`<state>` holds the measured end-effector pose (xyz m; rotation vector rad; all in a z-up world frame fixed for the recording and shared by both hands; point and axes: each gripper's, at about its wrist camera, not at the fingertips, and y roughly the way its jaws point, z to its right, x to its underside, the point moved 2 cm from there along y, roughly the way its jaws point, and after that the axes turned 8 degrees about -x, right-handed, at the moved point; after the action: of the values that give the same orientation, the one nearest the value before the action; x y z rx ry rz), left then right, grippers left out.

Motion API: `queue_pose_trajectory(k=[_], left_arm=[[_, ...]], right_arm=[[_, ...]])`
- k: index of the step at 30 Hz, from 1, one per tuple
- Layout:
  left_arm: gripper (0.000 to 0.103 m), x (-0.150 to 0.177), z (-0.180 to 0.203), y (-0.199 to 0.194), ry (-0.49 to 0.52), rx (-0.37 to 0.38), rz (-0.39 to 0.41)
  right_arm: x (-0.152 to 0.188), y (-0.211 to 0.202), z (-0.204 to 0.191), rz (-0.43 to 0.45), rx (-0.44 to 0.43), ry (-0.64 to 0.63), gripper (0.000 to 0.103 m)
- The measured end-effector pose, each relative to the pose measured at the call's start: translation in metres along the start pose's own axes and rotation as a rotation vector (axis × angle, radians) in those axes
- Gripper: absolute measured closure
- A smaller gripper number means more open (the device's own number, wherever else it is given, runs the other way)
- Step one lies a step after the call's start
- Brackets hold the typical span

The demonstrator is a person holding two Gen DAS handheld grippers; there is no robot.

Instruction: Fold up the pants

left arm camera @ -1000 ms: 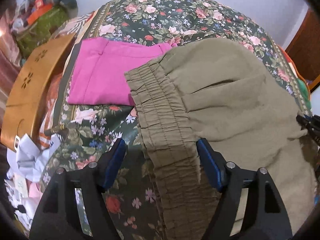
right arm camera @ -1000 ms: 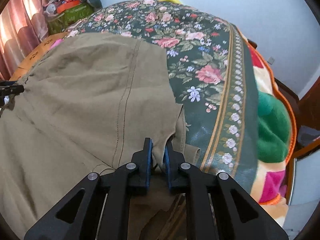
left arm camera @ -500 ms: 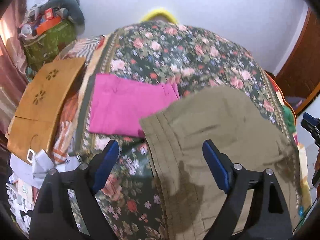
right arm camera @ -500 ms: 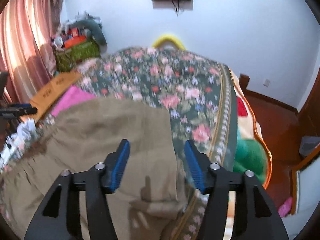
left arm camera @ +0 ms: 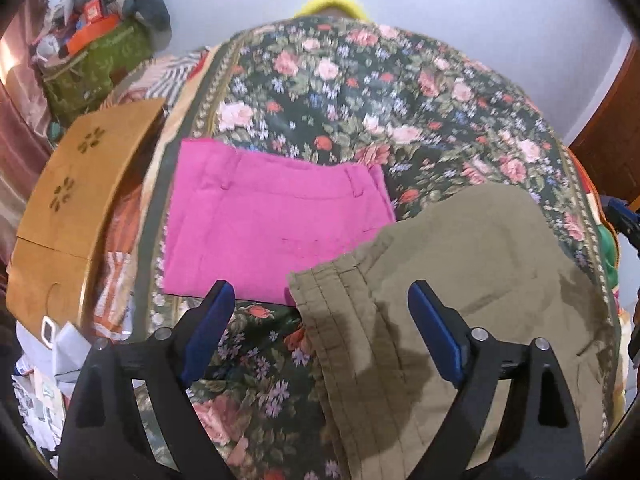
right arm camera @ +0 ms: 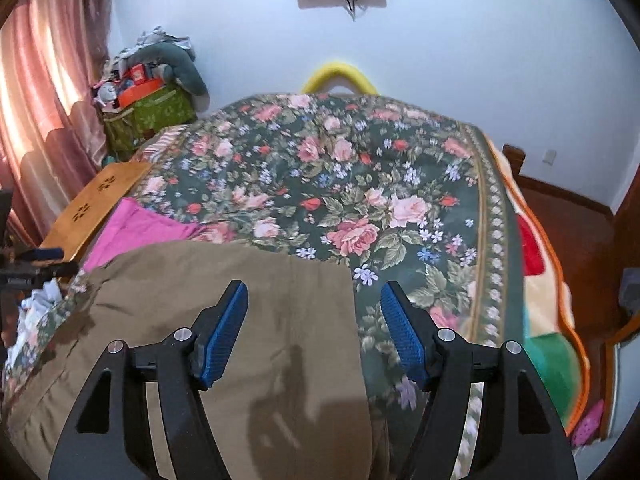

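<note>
The olive-khaki pants point(left arm camera: 472, 276) lie folded flat on the floral bedspread point(left arm camera: 360, 92), with the elastic waistband point(left arm camera: 340, 320) toward the left. They also show in the right wrist view point(right arm camera: 224, 300). My left gripper point(left arm camera: 320, 316) is open and empty, raised above the waistband edge. My right gripper point(right arm camera: 314, 320) is open and empty, raised above the right edge of the pants. The right gripper's tip shows at the left wrist view's right edge point(left arm camera: 624, 220).
Folded pink pants point(left arm camera: 272, 220) lie on the bed just left of and behind the khaki ones. A wooden board point(left arm camera: 68, 208) stands at the bed's left side, with papers point(left arm camera: 48, 360) below it. A cluttered green bin point(right arm camera: 148, 108) stands in the corner. The bed's right edge point(right arm camera: 536, 240) drops to the floor.
The right gripper opened and let go of the pants' edge. Both grippers lifted up and back from the pants, which now lie flat.
</note>
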<state>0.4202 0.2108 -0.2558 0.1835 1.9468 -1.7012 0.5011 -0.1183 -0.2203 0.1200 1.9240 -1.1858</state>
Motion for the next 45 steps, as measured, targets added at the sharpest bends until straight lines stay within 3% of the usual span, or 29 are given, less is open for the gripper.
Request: queue_pose_trajectory(k=[8,13,17,18,19,21,24,27,31,36,40,45], left_arm=[[0.014,0.0,0.005,0.046,0.019,-0.008,-0.074],[0.014,0.0,0.007,0.057,0.011,0.026,-0.087],[0.017,-0.001,0.009,0.062,-0.009,0.07,-0.084],[0.023,-0.001,0.01,0.063,-0.01,0.083,-0.084],[0.03,0.0,0.012,0.064,-0.012,0.102,-0.088],[0.032,0.001,0.014,0.066,-0.025,0.108,-0.085],[0.041,0.002,0.014,0.064,-0.029,0.095,-0.067],[0.05,0.002,0.008,0.055,-0.048,0.092,-0.049],[0.053,-0.004,0.005,0.032,-0.021,0.051,0.0],[0.054,-0.02,0.013,-0.022,0.028,-0.002,0.135],[0.055,-0.032,0.017,-0.065,0.037,-0.002,0.209],[0.055,-0.025,0.021,-0.1,0.057,0.003,0.236]], right_arm=[[-0.007,0.079,0.028,-0.155,-0.019,0.089,0.038],[0.004,0.119,0.035,-0.248,-0.054,0.153,0.038],[0.008,0.122,0.038,-0.224,-0.077,0.174,0.039],[0.008,0.123,0.038,-0.222,-0.089,0.179,0.048],[0.009,0.123,0.038,-0.229,-0.112,0.185,0.064],[0.011,0.124,0.035,-0.244,-0.091,0.172,0.081],[0.013,0.122,0.025,-0.239,-0.078,0.125,0.093],[0.011,0.109,0.016,-0.197,-0.035,0.067,0.095],[-0.006,0.073,0.013,-0.087,0.0,0.031,0.095],[-0.043,0.017,0.001,0.043,0.016,-0.01,0.095],[-0.067,-0.032,-0.011,0.141,0.011,-0.007,0.095],[-0.058,-0.075,-0.024,0.184,0.002,-0.022,0.095]])
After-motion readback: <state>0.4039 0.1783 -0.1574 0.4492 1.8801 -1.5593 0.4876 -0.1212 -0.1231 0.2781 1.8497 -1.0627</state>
